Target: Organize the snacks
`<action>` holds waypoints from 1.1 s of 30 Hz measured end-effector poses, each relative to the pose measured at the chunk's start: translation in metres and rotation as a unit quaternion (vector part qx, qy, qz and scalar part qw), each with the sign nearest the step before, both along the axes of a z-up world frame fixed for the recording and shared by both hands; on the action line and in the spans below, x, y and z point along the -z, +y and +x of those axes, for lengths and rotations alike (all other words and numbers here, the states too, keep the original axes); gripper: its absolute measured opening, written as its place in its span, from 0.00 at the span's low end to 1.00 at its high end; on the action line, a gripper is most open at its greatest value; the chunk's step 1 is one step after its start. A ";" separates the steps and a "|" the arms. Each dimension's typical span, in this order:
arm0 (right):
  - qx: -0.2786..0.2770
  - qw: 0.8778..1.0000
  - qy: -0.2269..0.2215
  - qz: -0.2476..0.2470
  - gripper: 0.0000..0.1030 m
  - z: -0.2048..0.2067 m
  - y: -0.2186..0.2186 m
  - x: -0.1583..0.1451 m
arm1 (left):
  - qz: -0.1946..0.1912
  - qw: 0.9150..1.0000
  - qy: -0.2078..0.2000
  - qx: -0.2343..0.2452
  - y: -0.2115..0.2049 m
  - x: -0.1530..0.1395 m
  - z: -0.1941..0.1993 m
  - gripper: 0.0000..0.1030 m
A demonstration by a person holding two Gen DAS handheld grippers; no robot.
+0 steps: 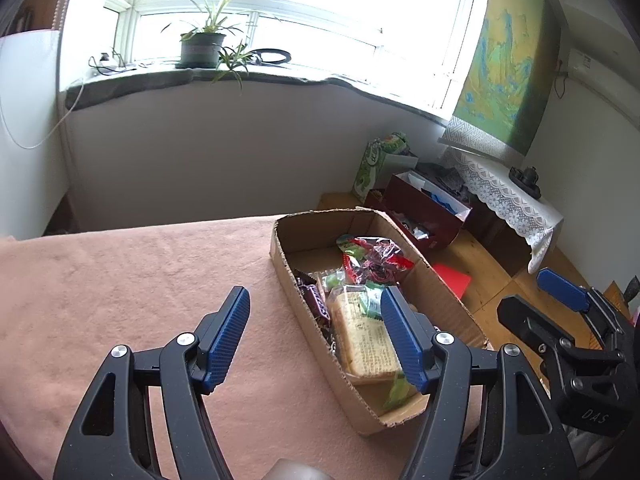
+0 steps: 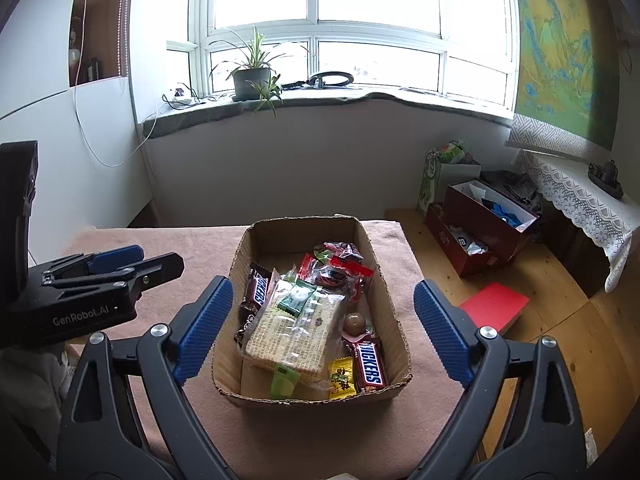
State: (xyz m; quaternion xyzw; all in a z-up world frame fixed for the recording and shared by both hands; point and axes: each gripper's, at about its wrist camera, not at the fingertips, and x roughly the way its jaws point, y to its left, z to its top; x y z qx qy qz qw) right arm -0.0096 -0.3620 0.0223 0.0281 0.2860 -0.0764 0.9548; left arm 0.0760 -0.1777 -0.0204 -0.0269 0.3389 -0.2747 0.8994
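While looking across the room, saw first a wide white-framed window (image 2: 320,20) along the far wall, with a potted plant (image 2: 252,76) on its sill and a green-and-yellow scroll painting (image 2: 560,60) hanging at the right. Found below it a table under a pink cloth (image 2: 360,440), and past the table's right edge a wooden floor (image 2: 560,340) bearing dark red boxes (image 2: 480,236) and a flat red book (image 2: 494,306). Noted on the cloth, near the table's right side, an open cardboard box (image 2: 304,236) with torn rims, and inside it all the snacks. Held the right tongs (image 2: 323,284) above the near end of the box, blue pads spread very wide and flanking the box in their own view, clamping nothing and touching nothing. Held the left tongs (image 1: 316,296) to the left of them, over the box's left wall and the bare cloth, parted moderately, likewise empty. Counted in the box, biggest first: a clear-wrapped cracker pack (image 2: 296,332) lying slantwise across the middle; a Snickers bar (image 2: 370,364) at the near right corner and a second Snickers bar (image 2: 258,290) against the left wall; a heap of red and clear wrappers (image 2: 340,268) toward the far end; a green sachet (image 2: 296,300) on top of the cracker pack; a lime-green wrapper (image 2: 284,380) by the near wall; a small yellow packet (image 2: 342,378) just beside the near Snickers bar; and a round brown ball (image 2: 355,323) between the cracker pack and the right wall.
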 end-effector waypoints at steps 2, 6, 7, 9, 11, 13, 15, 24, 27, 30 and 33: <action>0.004 1.000 -0.009 -0.004 1.00 -0.007 0.006 -0.002 | -0.004 1.000 -0.004 -0.006 0.008 -0.001 -0.009 0.66; 0.012 1.000 -0.014 -0.006 1.00 -0.016 0.015 -0.004 | -0.004 1.000 -0.007 -0.014 0.021 0.000 -0.024 0.66; 0.011 1.000 -0.013 -0.005 1.00 -0.017 0.016 -0.003 | 0.000 1.000 -0.008 -0.016 0.023 0.000 -0.028 0.70; 0.012 1.000 -0.010 -0.003 1.00 -0.019 0.018 -0.002 | 0.006 1.000 -0.013 -0.019 0.028 0.001 -0.035 0.75; 0.013 1.000 -0.007 -0.003 1.00 -0.020 0.019 0.000 | 0.012 0.999 -0.019 -0.024 0.033 0.000 -0.042 0.75; 0.013 1.000 -0.003 -0.003 1.00 -0.020 0.021 0.002 | 0.013 0.999 -0.023 -0.027 0.039 -0.001 -0.046 0.75; 0.014 1.000 0.000 -0.002 1.00 -0.019 0.022 0.003 | 0.011 0.999 -0.026 -0.030 0.043 -0.004 -0.048 0.75; 0.011 1.000 0.003 -0.008 1.00 -0.015 0.030 0.004 | 0.008 0.999 -0.033 -0.038 0.050 -0.008 -0.050 0.75; 0.010 1.000 0.003 -0.009 1.00 -0.014 0.031 0.003 | 0.009 0.999 -0.033 -0.037 0.050 -0.007 -0.051 0.75; 0.010 1.000 0.004 -0.008 1.00 -0.013 0.031 0.003 | 0.009 0.999 -0.032 -0.036 0.050 -0.007 -0.050 0.75; 0.010 1.000 0.004 -0.008 1.00 -0.013 0.031 0.003 | 0.010 0.999 -0.032 -0.035 0.050 -0.006 -0.051 0.75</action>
